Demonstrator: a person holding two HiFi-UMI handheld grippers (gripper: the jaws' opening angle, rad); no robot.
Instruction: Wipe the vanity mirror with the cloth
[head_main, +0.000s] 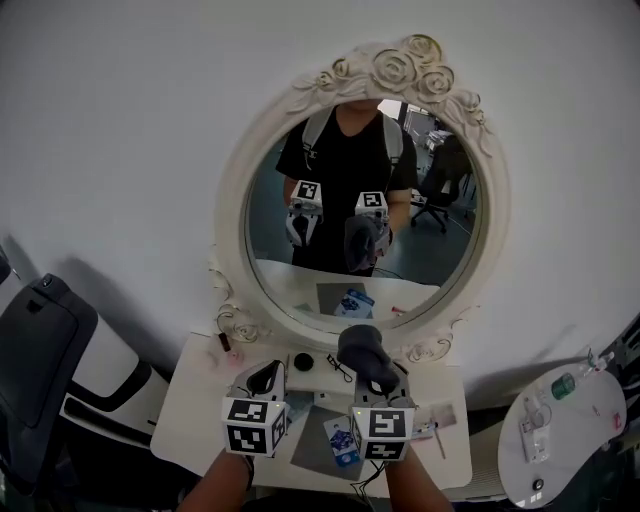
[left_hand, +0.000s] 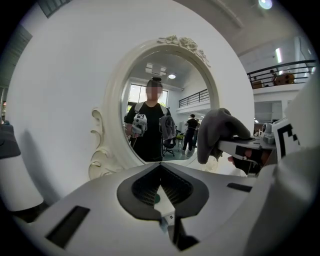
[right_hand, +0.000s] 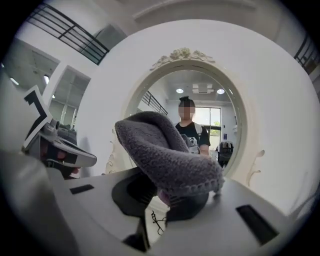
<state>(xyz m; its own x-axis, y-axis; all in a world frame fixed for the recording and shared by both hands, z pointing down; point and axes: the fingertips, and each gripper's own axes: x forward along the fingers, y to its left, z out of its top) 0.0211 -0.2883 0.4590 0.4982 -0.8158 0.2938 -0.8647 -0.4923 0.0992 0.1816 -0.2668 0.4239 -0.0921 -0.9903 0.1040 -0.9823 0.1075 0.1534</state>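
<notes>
White table (head_main: 195, 410) sits low on the left side, and over it hangs the left gripper (head_main: 266, 376), whose jaws are pressed together with nothing between them, so it is just waiting. In the middle the vanity mirror (head_main: 362, 195) stands at the back of the table against the wall, with a curly white frame (head_main: 232, 200) all round the glass. Just right of the left gripper is the right gripper (head_main: 372, 372), and its jaws are squeezed tight on the cloth (head_main: 362, 350), a thick, fuzzy grey one that flops over the jaw tips like a little hat. The cloth is held up in front of the bottom part of the mirror and does not look to be touching the glass yet. I think the cloth is soft and light and will bend any way it is pushed, so the hold on its bunched middle seems good, and the fat folded part should go flat on the glass. The glass is hard, smooth and easy to break, so push gently. The curly frame could catch the cloth, and the free gripper might steady the frame by its plain side
</notes>
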